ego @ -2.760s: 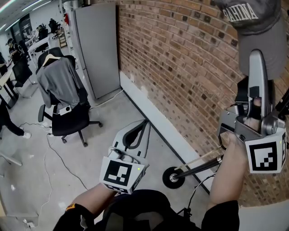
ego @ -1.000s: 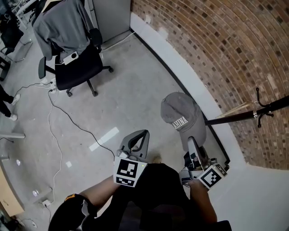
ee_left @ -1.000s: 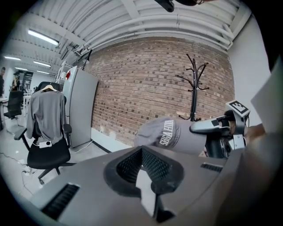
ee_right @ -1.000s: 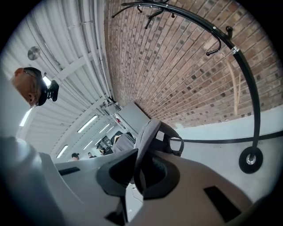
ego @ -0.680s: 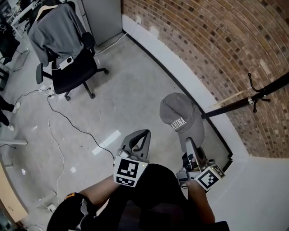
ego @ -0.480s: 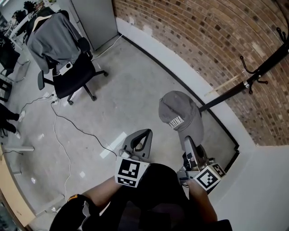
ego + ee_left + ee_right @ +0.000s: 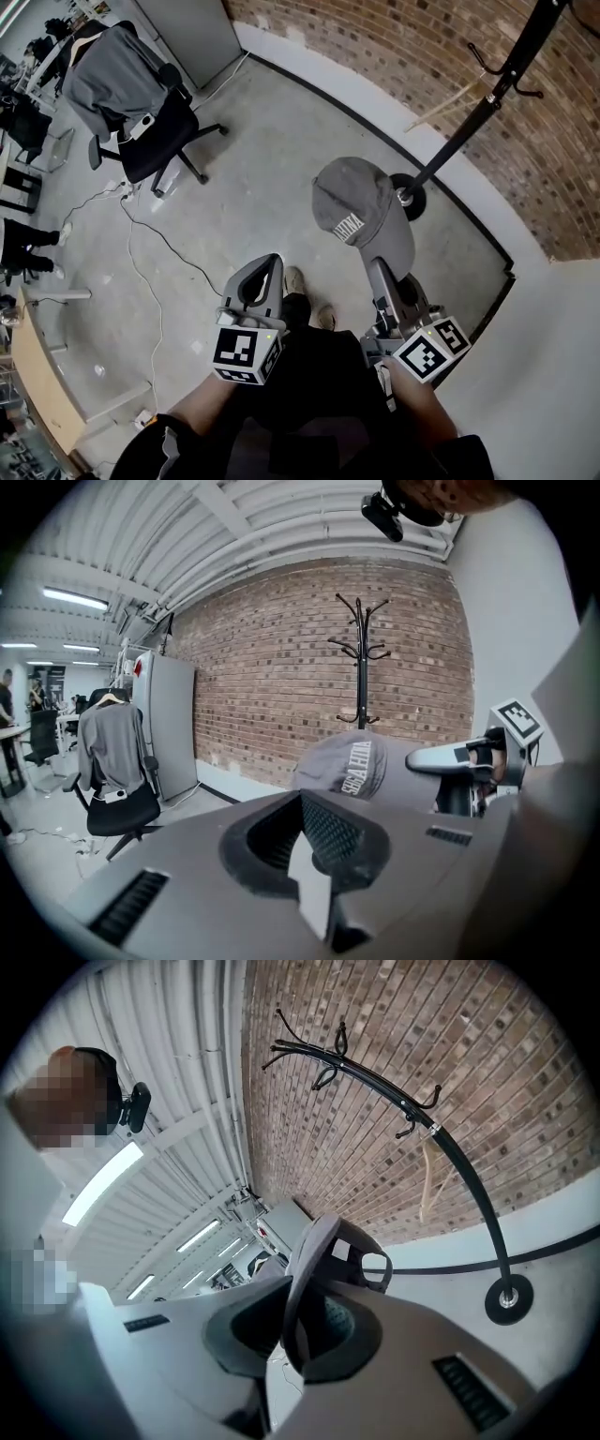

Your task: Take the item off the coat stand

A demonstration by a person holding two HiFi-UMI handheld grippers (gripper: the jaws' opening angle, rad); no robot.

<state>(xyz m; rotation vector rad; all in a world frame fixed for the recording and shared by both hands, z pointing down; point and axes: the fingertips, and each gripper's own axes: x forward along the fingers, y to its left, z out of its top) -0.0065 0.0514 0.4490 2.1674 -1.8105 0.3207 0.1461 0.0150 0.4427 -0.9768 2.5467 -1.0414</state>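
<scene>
Inventory, taken over my own two hands, head view unless noted.

1. Right gripper (image 7: 380, 272). Low in the frame at 5 o'clock. Jaws are clamped on the brim of the cap, and the right gripper view shows the brim's edge (image 7: 298, 1307) pinched between the pads.

2. Cap (image 7: 361, 211). Grey, with white lettering on the front. It stands at 12 o'clock from my right gripper, crown up and away from me. It is off the hooks and carried in the air above the floor (image 7: 272, 159). In the left gripper view it shows at 1 o'clock (image 7: 352, 766), just in front of the stand.

3. Left gripper (image 7: 265, 265). At 7 o'clock, level with the right one and near it. Jaw tips meet and nothing sits between them. The left gripper view shows only a thin sliver of floor through the gap.

4. Coat stand (image 7: 469, 112). Black pole, running from its round foot beside the cap towards 1 o'clock. Its hooks are bare in the left gripper view (image 7: 361, 649) and in the right gripper view (image 7: 450, 1157).

5. Brick wall (image 7: 441, 47). Runs across 12 to 3 o'clock, behind the stand.

6. Office chair (image 7: 159, 141). Black, at 10 o'clock, well apart from me. A grey garment (image 7: 108, 75) hangs over its back.

7. Cabinet (image 7: 187, 23). Grey, at 11 o'clock, against the wall.

8. Cable (image 7: 155, 234). Trails over the floor from the chair towards 8 o'clock.

9. Shoe (image 7: 293, 279). Between the two grippers.
</scene>
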